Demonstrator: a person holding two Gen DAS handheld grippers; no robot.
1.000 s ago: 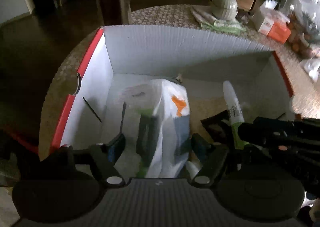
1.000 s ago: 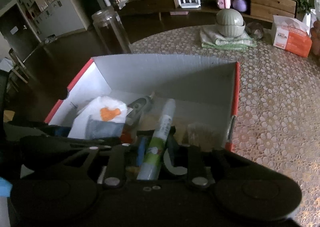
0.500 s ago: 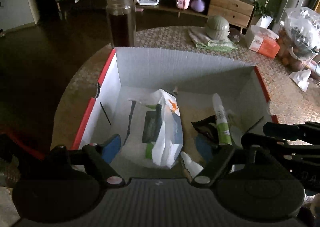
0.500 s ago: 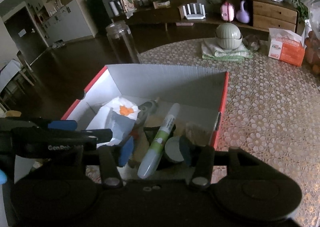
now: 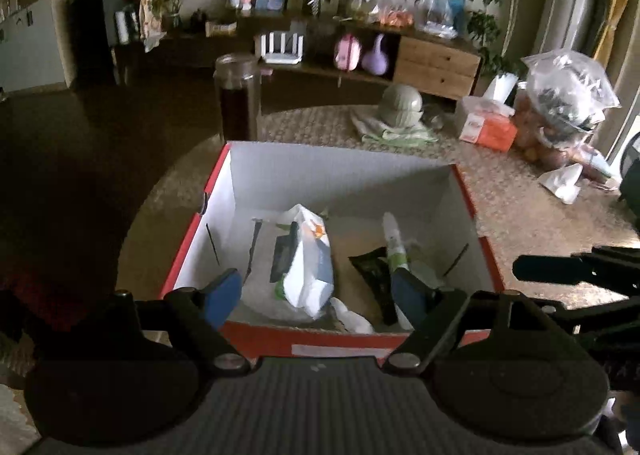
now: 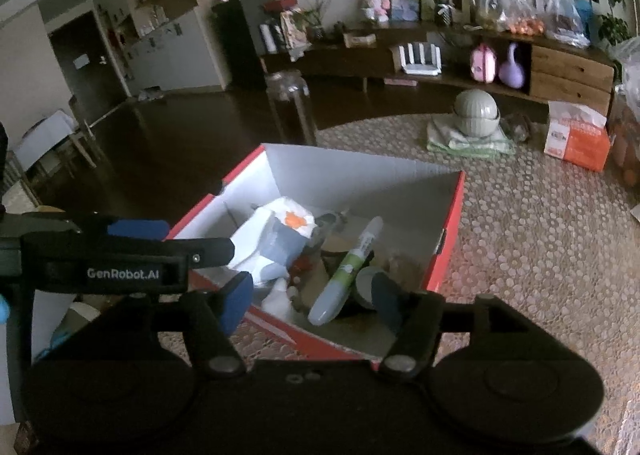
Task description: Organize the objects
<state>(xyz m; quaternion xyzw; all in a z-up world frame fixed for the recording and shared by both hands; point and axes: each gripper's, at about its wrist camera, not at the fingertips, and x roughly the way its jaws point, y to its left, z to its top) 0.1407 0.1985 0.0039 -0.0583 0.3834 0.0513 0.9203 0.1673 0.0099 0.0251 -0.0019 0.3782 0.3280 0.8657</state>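
Note:
A red cardboard box [image 5: 192, 223] with white inner walls sits on the patterned table and shows in the right wrist view [image 6: 452, 215] too. Inside lie a white packet with an orange mark [image 5: 310, 259] [image 6: 280, 239], a green-and-white tube [image 5: 394, 247] [image 6: 348, 267], a dark sachet [image 5: 372, 267] and small items. My left gripper [image 5: 316, 295] is open and empty above the box's near edge. My right gripper [image 6: 310, 299] is open and empty, held above the box's near corner, with the left gripper crossing its view at the left.
A tall glass jar [image 5: 236, 99] stands behind the box. A green bowl on a folded cloth [image 5: 400, 107], an orange tissue box [image 5: 486, 127] and plastic bags of goods [image 5: 568, 103] stand at the table's far right. A sideboard [image 6: 440, 55] runs along the wall.
Both grippers have pulled up and back out of the box. The left let go of the white packet, the right let go of the green tube; both now lie in the box.

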